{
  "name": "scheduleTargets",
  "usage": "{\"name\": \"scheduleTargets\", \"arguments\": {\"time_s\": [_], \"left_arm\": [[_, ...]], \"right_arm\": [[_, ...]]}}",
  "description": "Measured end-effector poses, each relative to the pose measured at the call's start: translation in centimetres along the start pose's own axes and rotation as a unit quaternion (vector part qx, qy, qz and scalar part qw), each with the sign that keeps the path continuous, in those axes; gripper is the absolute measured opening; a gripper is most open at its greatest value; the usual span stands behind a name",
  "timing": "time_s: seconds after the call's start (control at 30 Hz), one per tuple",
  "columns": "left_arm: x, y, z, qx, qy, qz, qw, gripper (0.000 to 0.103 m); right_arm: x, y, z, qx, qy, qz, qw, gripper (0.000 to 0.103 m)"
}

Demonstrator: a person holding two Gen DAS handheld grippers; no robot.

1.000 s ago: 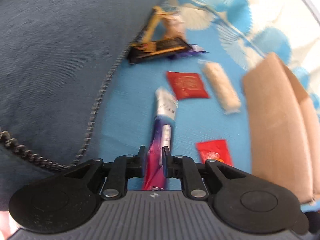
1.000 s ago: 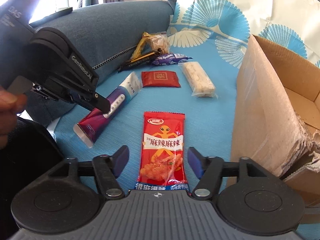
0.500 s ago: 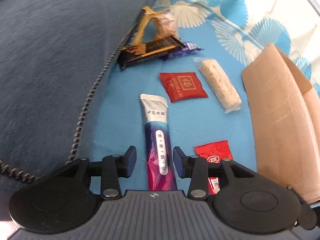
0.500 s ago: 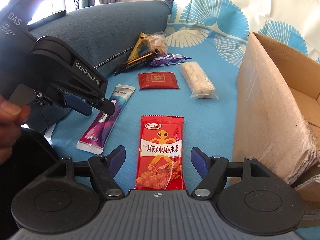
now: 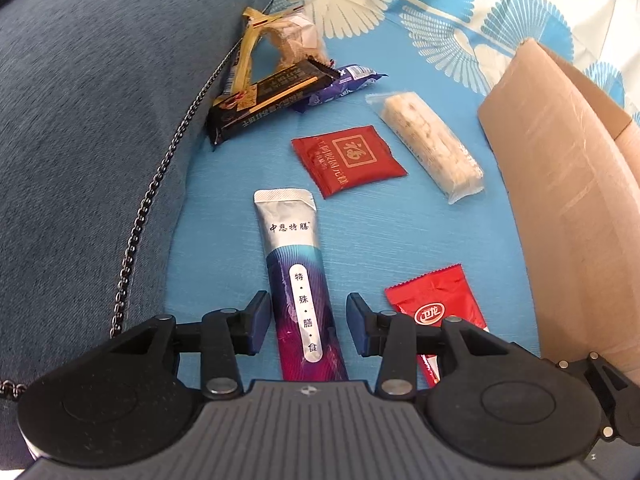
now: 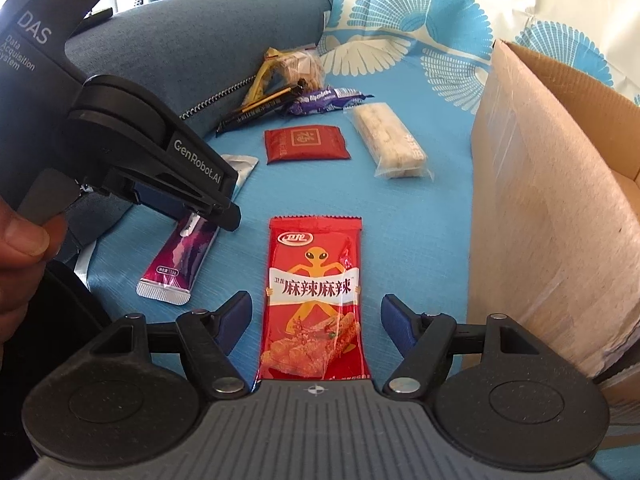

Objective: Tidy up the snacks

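A purple and silver stick packet [image 5: 298,280] lies flat on the blue cover, between the open jaws of my left gripper [image 5: 307,322]. It also shows in the right wrist view [image 6: 180,256], under the left gripper [image 6: 224,216]. A red spicy snack packet [image 6: 314,296] lies between the open jaws of my right gripper [image 6: 316,320]; its top end shows in the left wrist view [image 5: 436,304]. Both grippers are empty.
A cardboard box [image 6: 552,208] stands open on the right, also in the left wrist view [image 5: 568,184]. Further back lie a red square sachet [image 5: 346,160], a pale cereal bar [image 5: 430,140], a dark bar [image 5: 268,96], a purple wrapper [image 5: 344,82] and a clear cookie bag [image 5: 286,40]. A blue sofa cushion [image 5: 100,120] rises left.
My left gripper has opened and let go of the purple stick packet, which now lies flat and straight on the cover. The right gripper has stayed open over the red packet.
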State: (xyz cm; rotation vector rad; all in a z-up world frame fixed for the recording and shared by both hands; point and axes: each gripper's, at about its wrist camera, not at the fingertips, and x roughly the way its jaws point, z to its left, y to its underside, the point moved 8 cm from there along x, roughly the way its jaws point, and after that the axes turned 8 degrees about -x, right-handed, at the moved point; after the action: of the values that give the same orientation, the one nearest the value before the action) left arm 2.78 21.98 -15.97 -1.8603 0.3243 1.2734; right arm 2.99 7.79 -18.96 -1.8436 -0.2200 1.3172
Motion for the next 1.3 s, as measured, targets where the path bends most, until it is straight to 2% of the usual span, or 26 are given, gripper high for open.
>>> {"name": "scheduleTargets", "arguments": {"time_s": [0.2, 0.3, 0.4, 0.47, 0.7, 1.07, 1.3], "left_arm": [[0.1, 0.0, -0.1, 0.007, -0.01, -0.005, 0.9999, 0.042], [0.1, -0.1, 0.0, 0.004, -0.01, -0.007, 0.9999, 0.034], [0.0, -0.1, 0.1, 0.004, -0.01, -0.01, 0.9999, 0.028], [-0.1, -0.1, 0.1, 0.004, -0.01, -0.013, 0.9999, 0.023], [-0.6, -0.3, 0.0, -0.001, -0.002, -0.029, 0.9996, 0.019], [-2.9, -0.8, 0.1, -0.021, 0.056, -0.084, 0.9947, 0.018], [-4.7, -1.1, 0.1, -0.03, 0.085, -0.125, 0.988, 0.018]], "right_arm": [[0.1, 0.2, -0.1, 0.005, 0.0, 0.003, 1.0, 0.063], [0.1, 0.2, 0.0, 0.004, 0.001, 0.002, 1.0, 0.054], [0.1, 0.2, -0.1, 0.005, 0.0, 0.0, 1.0, 0.05], [0.0, 0.2, 0.0, 0.005, 0.0, -0.001, 1.0, 0.049], [-0.6, -0.3, -0.3, 0.012, 0.005, -0.018, 1.0, 0.046], [-2.2, -1.3, -0.2, 0.006, 0.01, -0.054, 0.998, 0.045], [-4.8, -2.6, 0.4, -0.018, 0.017, -0.098, 0.995, 0.045]]}}
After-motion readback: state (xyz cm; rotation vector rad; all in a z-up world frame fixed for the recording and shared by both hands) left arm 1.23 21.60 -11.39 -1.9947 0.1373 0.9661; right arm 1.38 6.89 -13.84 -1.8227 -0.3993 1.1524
